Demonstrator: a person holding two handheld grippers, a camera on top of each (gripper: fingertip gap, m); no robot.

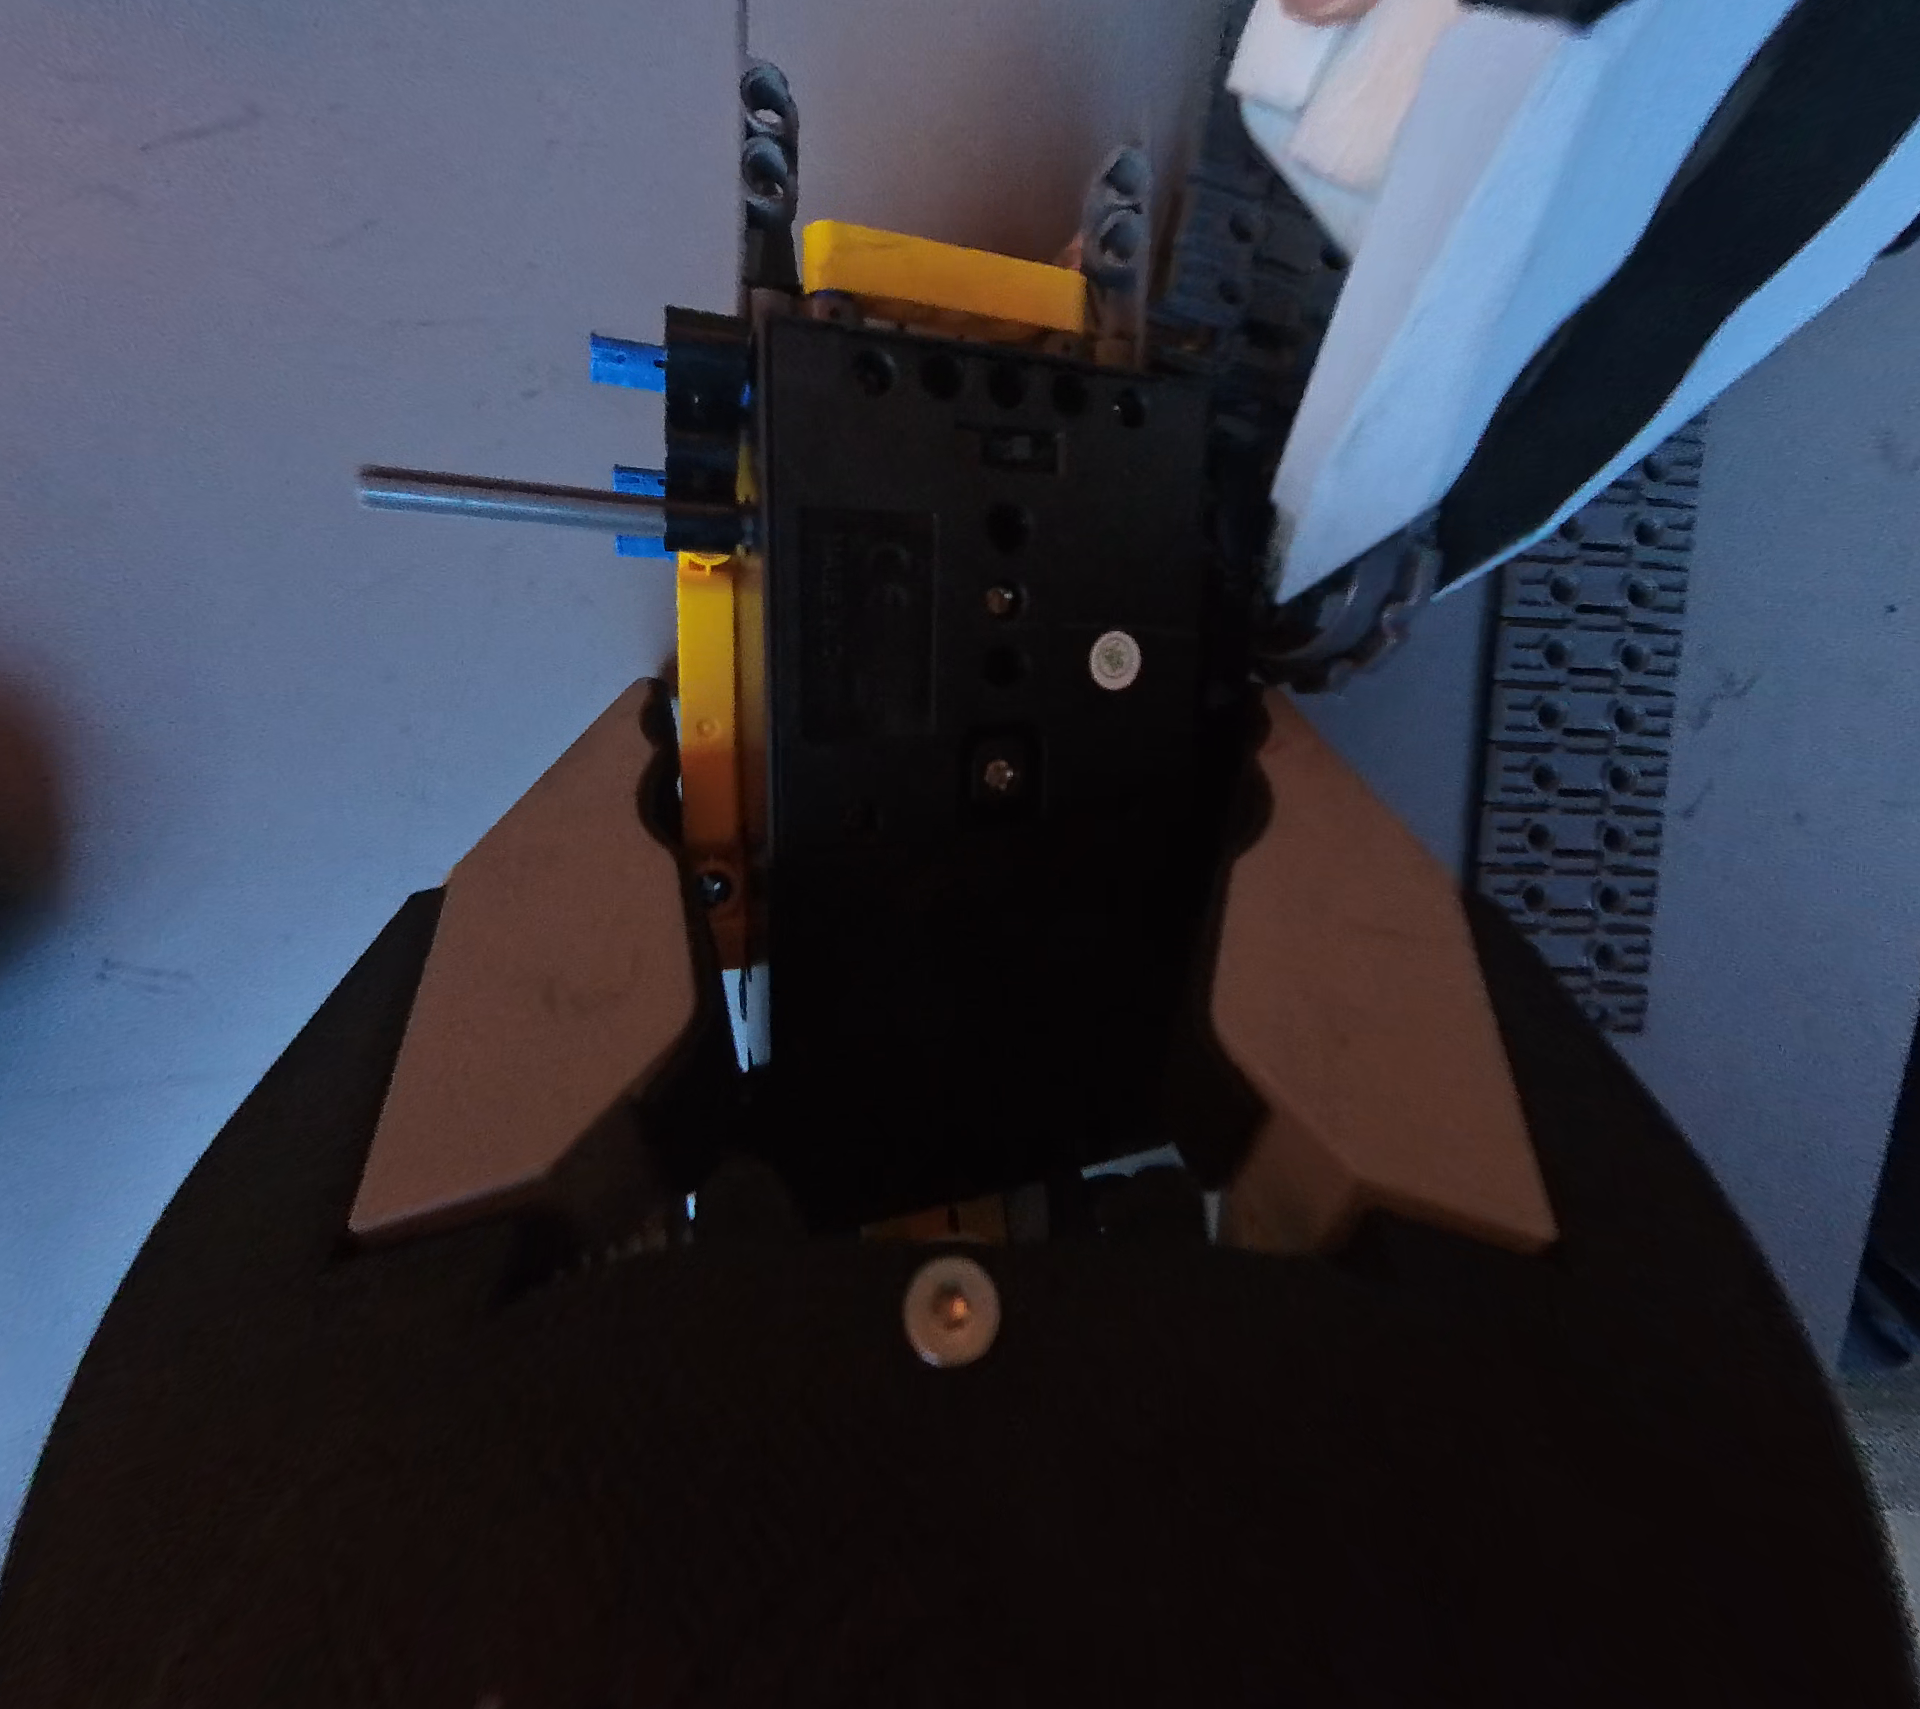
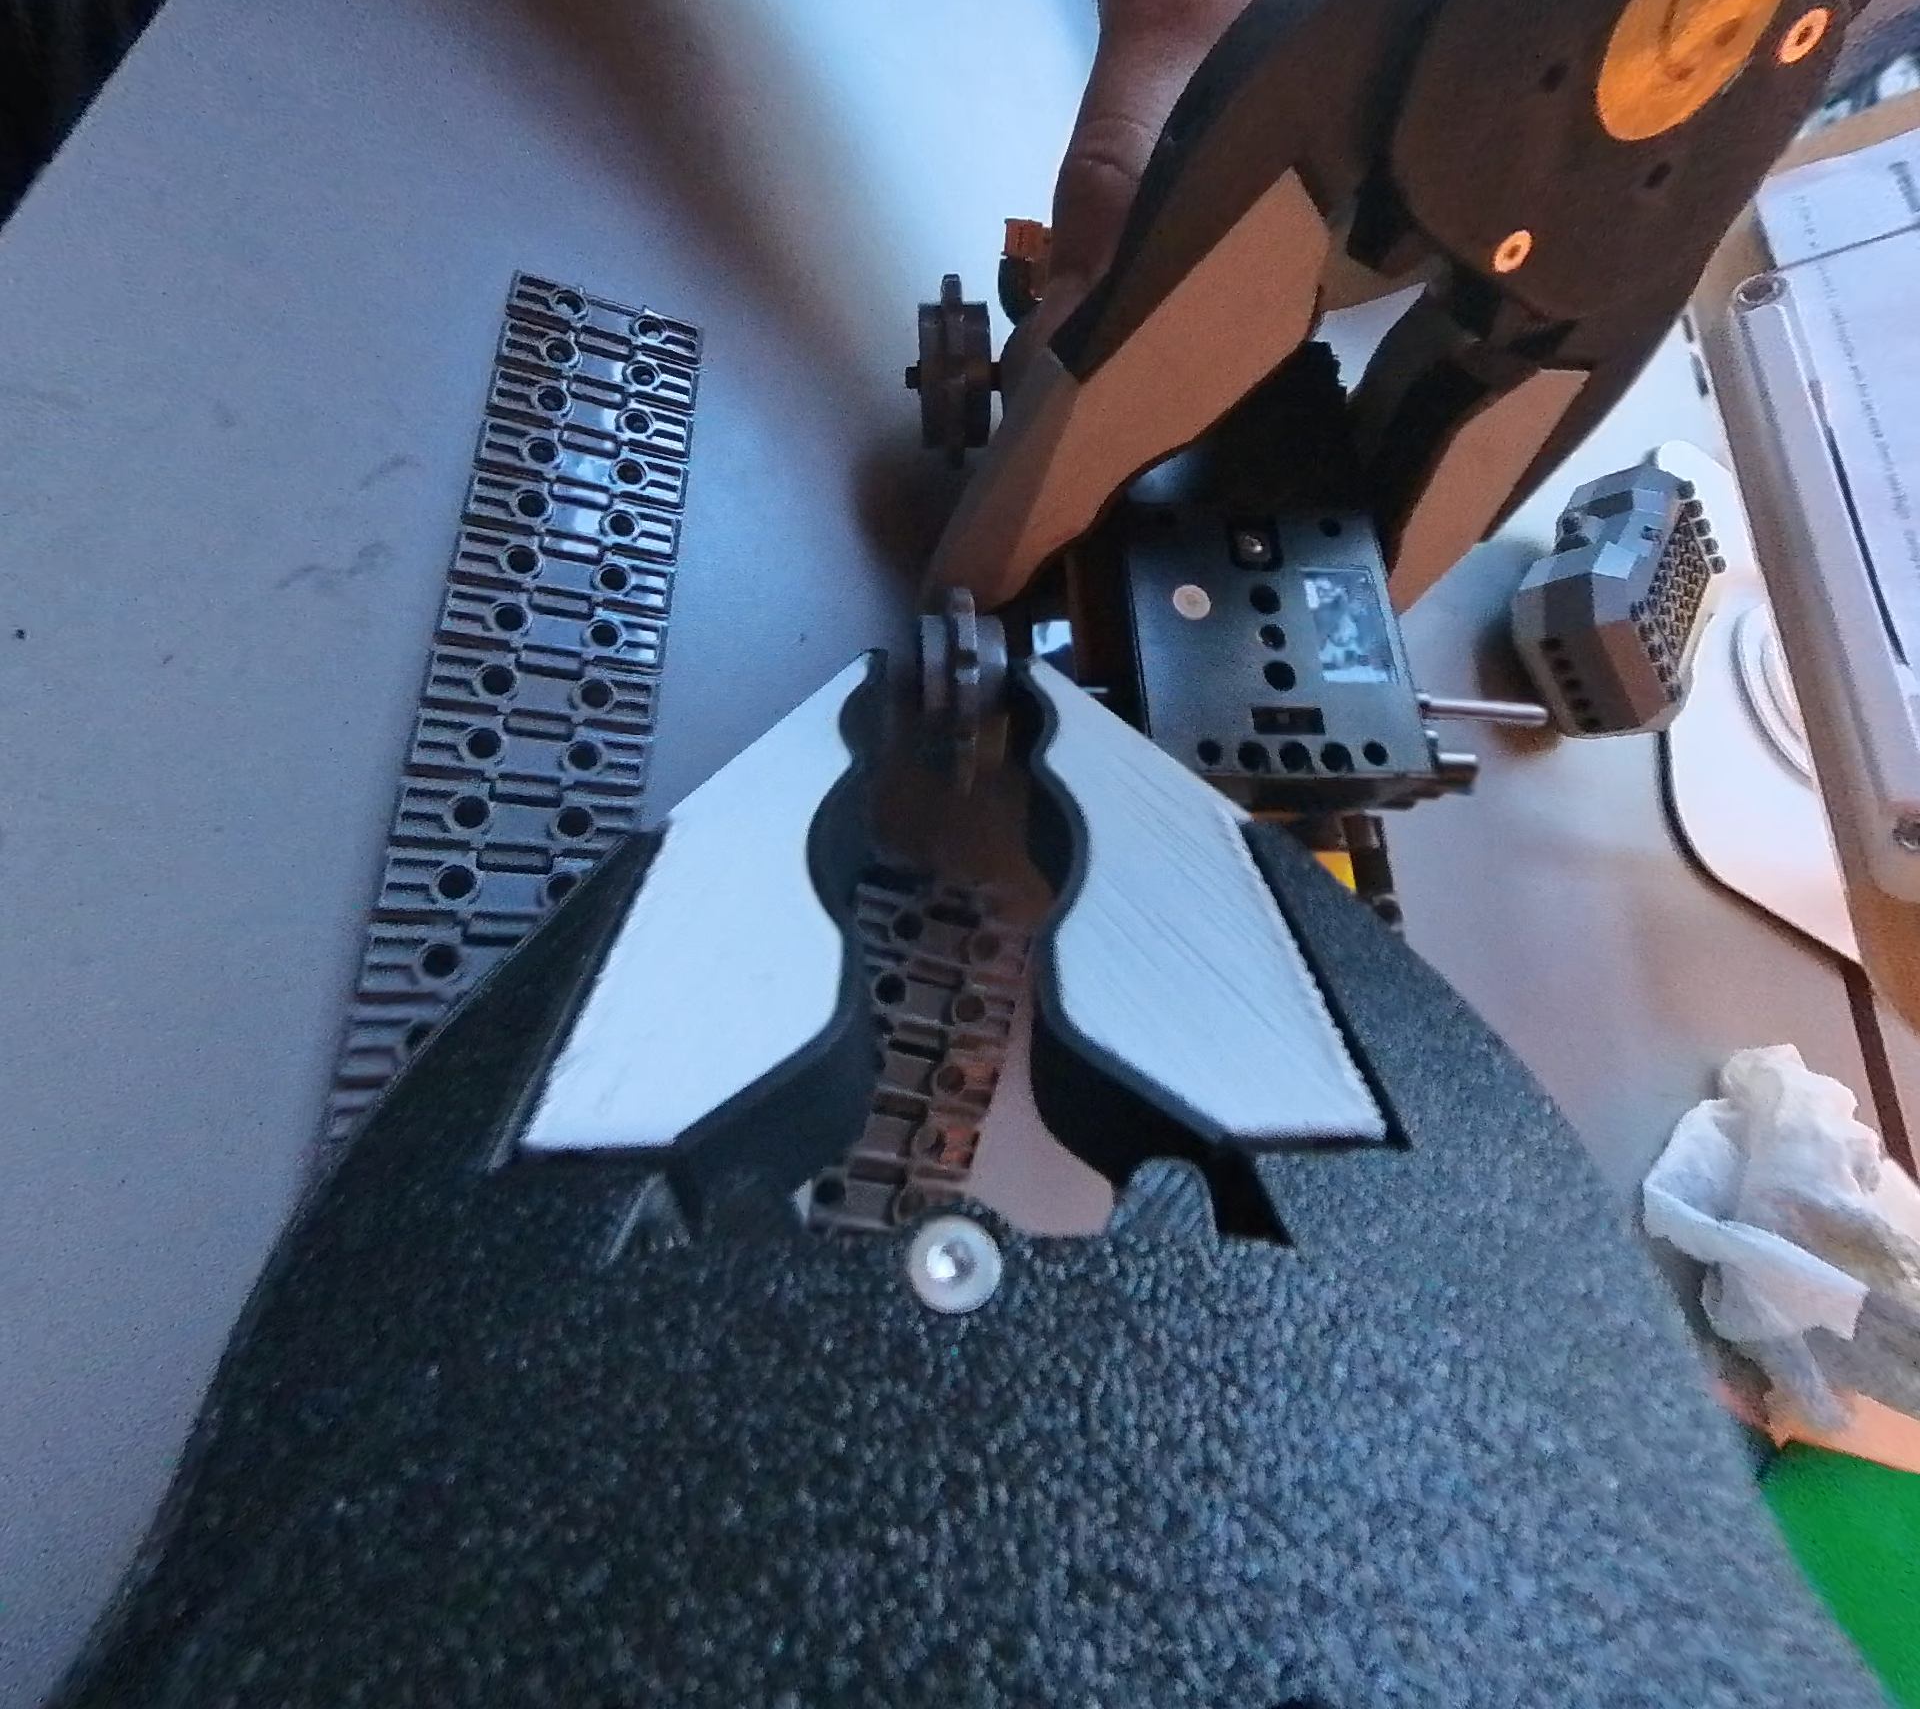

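Between my left gripper (image 1: 966, 724) fingers sits the black box (image 1: 987, 672), clamped tight. Right gripper (image 2: 945, 683) is closed on the gear (image 2: 951, 657) w/ track (image 2: 925, 1036); spare track strip (image 2: 540, 620) lies beside on the table (image 2: 260, 309).

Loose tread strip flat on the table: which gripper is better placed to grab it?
Right, probably. The tread strip lies just beside the right gripper, though that one is closed on a sprocket. The left gripper is clamped on the black block.

Both grippers' jaws clamped tight.
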